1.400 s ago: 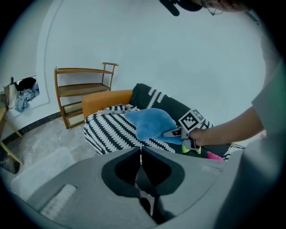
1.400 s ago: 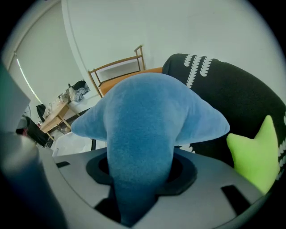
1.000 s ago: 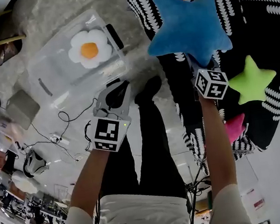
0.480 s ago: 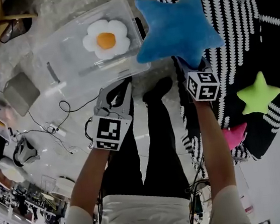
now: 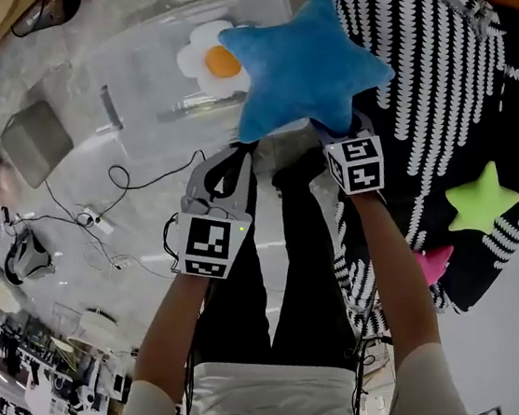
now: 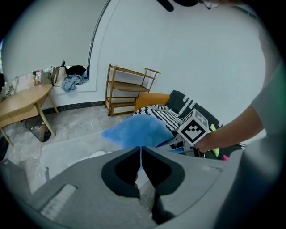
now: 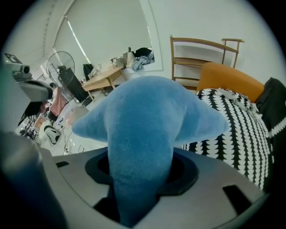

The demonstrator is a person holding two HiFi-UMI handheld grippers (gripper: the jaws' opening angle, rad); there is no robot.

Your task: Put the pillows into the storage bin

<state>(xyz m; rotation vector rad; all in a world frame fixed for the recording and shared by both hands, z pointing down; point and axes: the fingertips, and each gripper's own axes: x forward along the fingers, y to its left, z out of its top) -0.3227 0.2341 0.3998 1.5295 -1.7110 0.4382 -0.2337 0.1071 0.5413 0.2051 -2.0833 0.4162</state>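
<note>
blue star pillow (image 5: pixel 303 65) pinched by 1 arm in right tool (image 5: pixel 335 134), held ahead of its tips over storage bin (image 5: pixel 138 95) edge. left tool (image 5: pixel 225 159) shut, empty. next, probably: reach further over flower pillow (image 5: pixel 213 59), release.

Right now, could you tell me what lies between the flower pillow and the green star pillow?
The head view shows the blue star pillow, gripped in the right tool, then black-and-white patterned fabric before the green star pillow.
</note>
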